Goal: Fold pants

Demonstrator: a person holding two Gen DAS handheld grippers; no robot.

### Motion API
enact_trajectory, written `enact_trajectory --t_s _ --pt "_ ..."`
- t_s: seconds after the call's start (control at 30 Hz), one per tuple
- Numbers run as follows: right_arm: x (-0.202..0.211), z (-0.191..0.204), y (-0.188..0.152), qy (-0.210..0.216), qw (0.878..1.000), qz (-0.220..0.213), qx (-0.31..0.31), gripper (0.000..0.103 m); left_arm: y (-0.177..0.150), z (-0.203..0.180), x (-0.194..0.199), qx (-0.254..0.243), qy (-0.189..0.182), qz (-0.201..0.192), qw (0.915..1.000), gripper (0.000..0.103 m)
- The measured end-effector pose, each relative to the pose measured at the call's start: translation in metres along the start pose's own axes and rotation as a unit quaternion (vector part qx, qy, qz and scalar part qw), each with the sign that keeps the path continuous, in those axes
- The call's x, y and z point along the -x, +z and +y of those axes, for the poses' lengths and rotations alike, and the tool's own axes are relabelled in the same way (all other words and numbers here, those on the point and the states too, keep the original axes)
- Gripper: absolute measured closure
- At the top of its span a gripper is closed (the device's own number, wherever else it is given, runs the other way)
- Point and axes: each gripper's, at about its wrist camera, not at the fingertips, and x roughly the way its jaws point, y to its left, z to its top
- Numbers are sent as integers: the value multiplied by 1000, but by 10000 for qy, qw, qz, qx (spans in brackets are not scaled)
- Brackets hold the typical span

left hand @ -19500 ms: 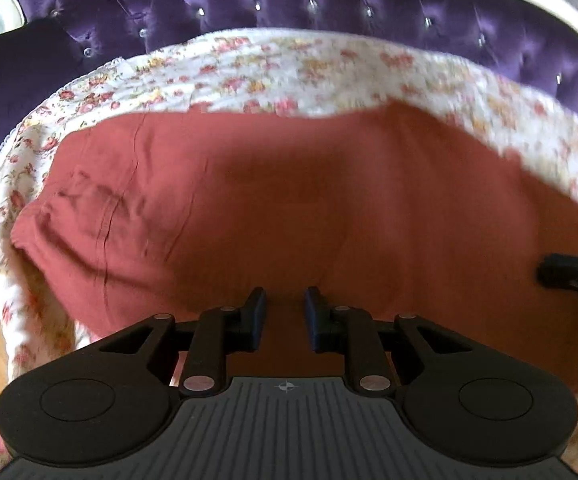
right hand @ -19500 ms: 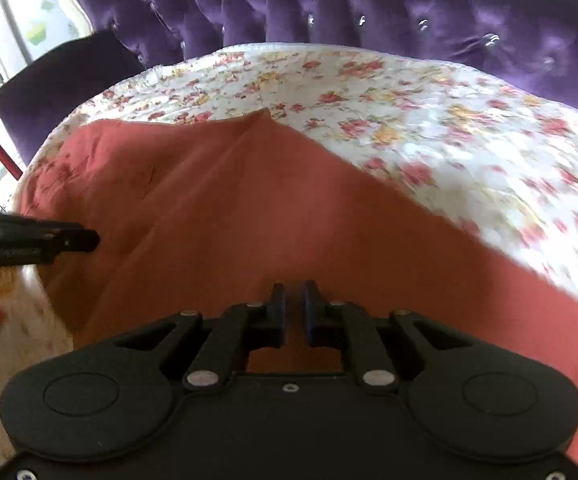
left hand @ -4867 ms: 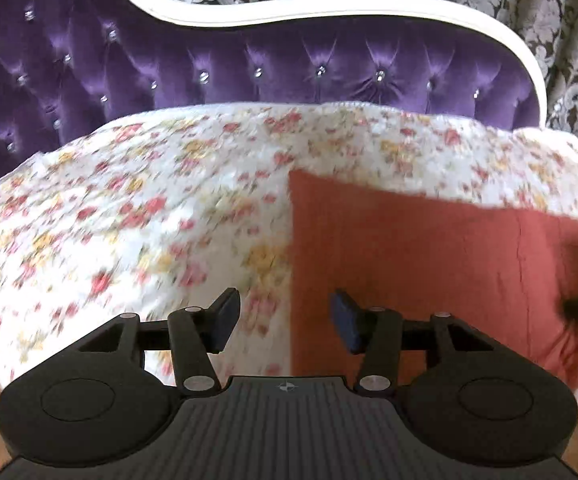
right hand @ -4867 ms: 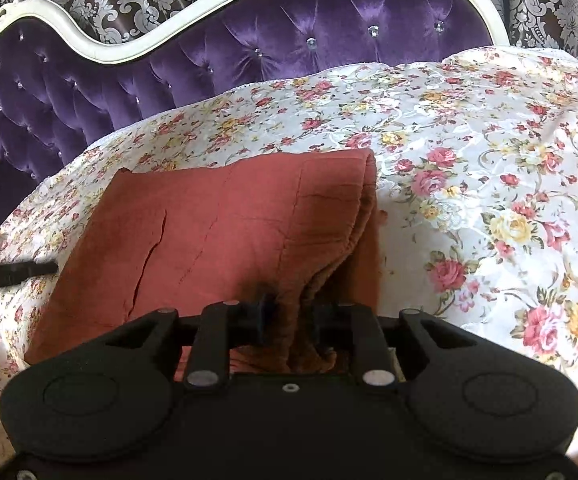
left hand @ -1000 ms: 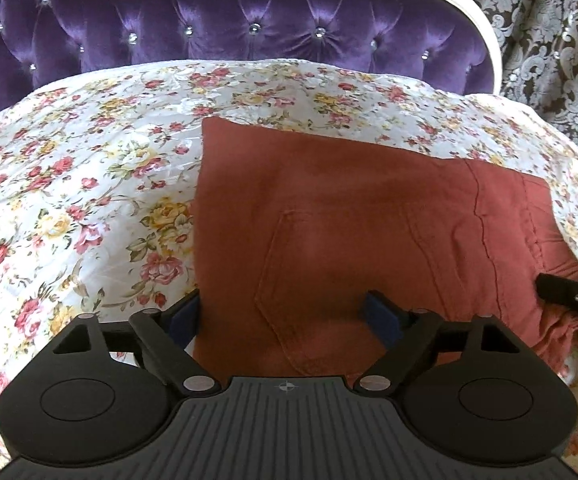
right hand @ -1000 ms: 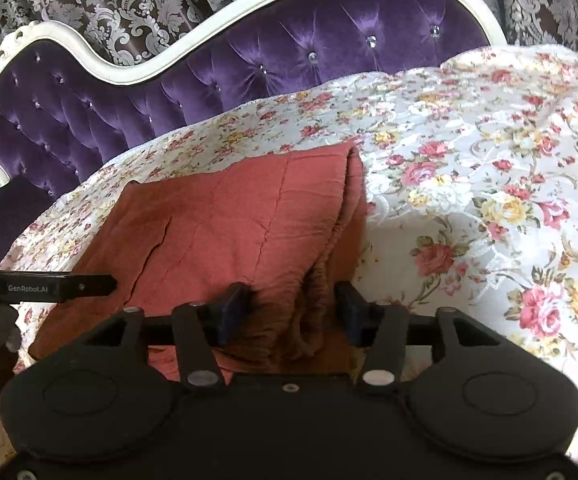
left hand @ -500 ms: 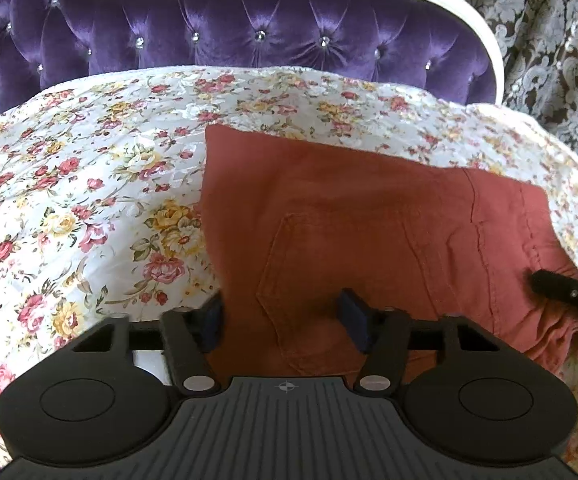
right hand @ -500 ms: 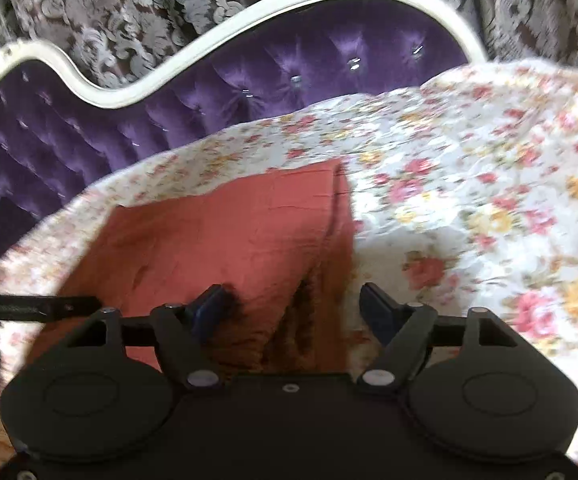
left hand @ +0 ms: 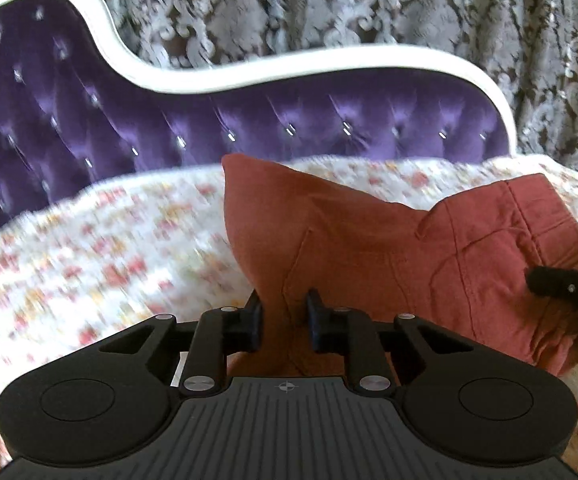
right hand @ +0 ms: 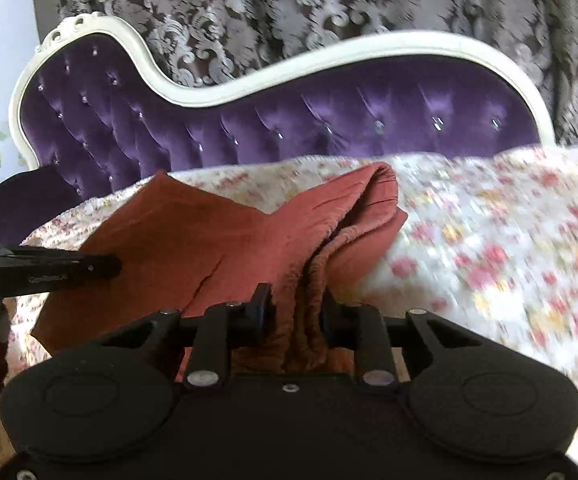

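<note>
The rust-red pants [left hand: 369, 240], folded into a thick bundle, are lifted at their near edge above the floral sheet [left hand: 89, 260]. My left gripper [left hand: 283, 316] is shut on the near left edge of the pants, by a back pocket seam. My right gripper [right hand: 295, 306] is shut on the bunched elastic waistband end of the pants [right hand: 217, 240]. The far corners of the pants rise up in both views. The right gripper's finger shows at the right edge of the left wrist view [left hand: 561, 286]; the left gripper's finger shows in the right wrist view [right hand: 49, 268].
The floral sheet [right hand: 489, 240] covers a purple tufted sofa with a white carved frame [left hand: 289, 120]. A patterned dark curtain [right hand: 329, 0] hangs behind it. The sofa's purple armrest [right hand: 17, 200] lies at the left.
Both grippers have closed on the near edge of the pants and raised it off the sheet. Both cameras have tilted upward, showing more sofa back and curtain.
</note>
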Motion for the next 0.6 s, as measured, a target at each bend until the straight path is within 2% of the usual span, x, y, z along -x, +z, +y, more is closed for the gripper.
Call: enact_trajectory --t_s 0.1,0.17,0.27,0.33,0.37,0.4,0.5,0.6 --pt "-24 6 15 136 9999 -8 34 68 13 16 -14 32 132 9 9999 82" --pt "-44 7 22 218 9997 70 40 68 17 28 -29 158 159 149 9996 82" --pt "-74 5 20 200 9991 372 74 68 10 46 -58 446 56 609 9971 81" --pt "-96 -2 11 58 9970 773 10 68 -3 56 -79 662 -11 1011 9927 75" --pt "-101 -7 5 44 9964 844 -58 62 -9 59 -84 767 -30 1021 9918 69" --pt "-100 -14 1 107 9969 753 -213 58 -12 62 -82 829 -54 907 9924 68" --pt "-97 -30 1 273 9931 847 -758 54 -10 65 -78 859 -55 940 9918 67" --pt "-86 -19 5 59 9957 809 -455 53 -4 64 -62 845 202 846 9926 68"
